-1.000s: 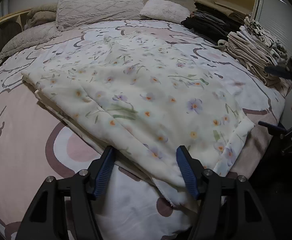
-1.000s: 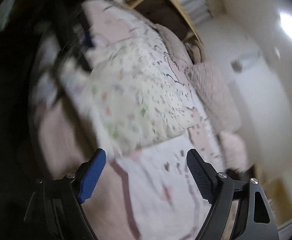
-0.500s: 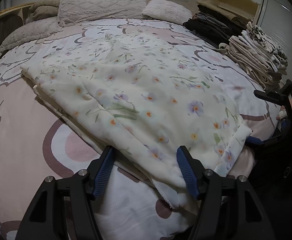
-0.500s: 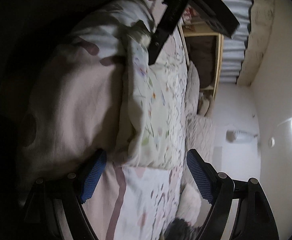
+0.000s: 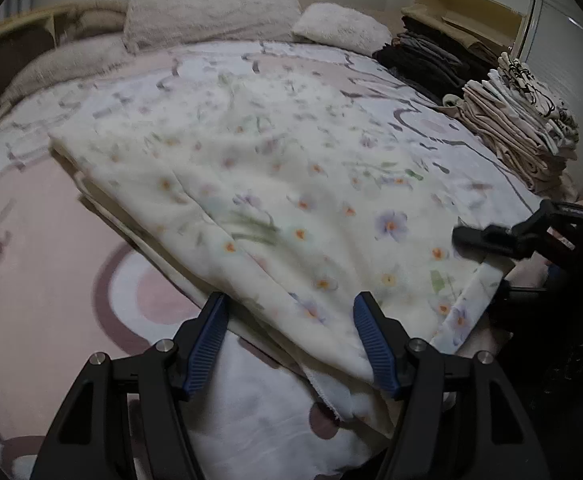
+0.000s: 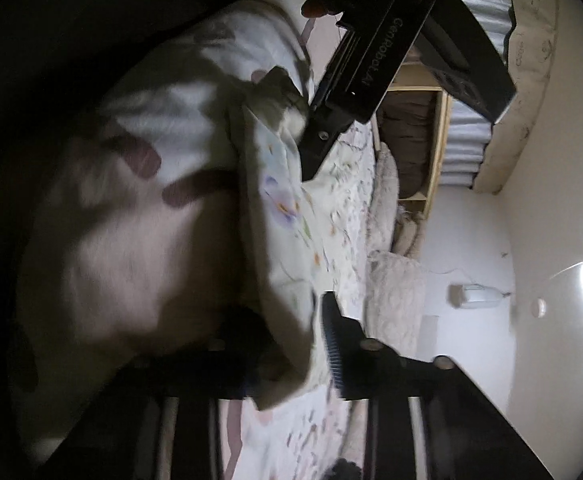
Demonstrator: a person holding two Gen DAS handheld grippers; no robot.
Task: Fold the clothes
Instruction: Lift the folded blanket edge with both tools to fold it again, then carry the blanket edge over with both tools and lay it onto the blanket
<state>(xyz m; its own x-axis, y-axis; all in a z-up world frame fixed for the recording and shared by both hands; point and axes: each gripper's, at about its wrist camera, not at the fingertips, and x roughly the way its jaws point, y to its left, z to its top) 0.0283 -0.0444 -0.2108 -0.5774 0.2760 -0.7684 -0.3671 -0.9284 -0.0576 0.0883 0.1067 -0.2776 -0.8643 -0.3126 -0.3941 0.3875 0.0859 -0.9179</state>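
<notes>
A cream floral garment [image 5: 291, 200] lies spread on the bed, its near hem hanging over the bed's edge. My left gripper [image 5: 291, 332] is open, its blue-padded fingers straddling the near hem without pinching it. My right gripper [image 5: 487, 268] is at the garment's right corner, one finger above the cloth and one below. In the right wrist view the right gripper [image 6: 291, 336] has closed on that floral edge [image 6: 287, 288]; the left finger is dark and partly hidden by cloth. The left gripper's body [image 6: 371, 64] shows at the top.
The bed cover [image 5: 51, 260] is pink and white. Pillows [image 5: 211, 8] lie at the head. Stacks of folded clothes, dark [image 5: 427, 60] and beige [image 5: 519, 132], stand along the bed's right side. A wooden shelf [image 5: 471, 4] is behind them.
My right gripper moved onto the garment's right corner and closed from wide open onto the cloth edge. My left gripper stayed open at the near hem, moving slightly closer.
</notes>
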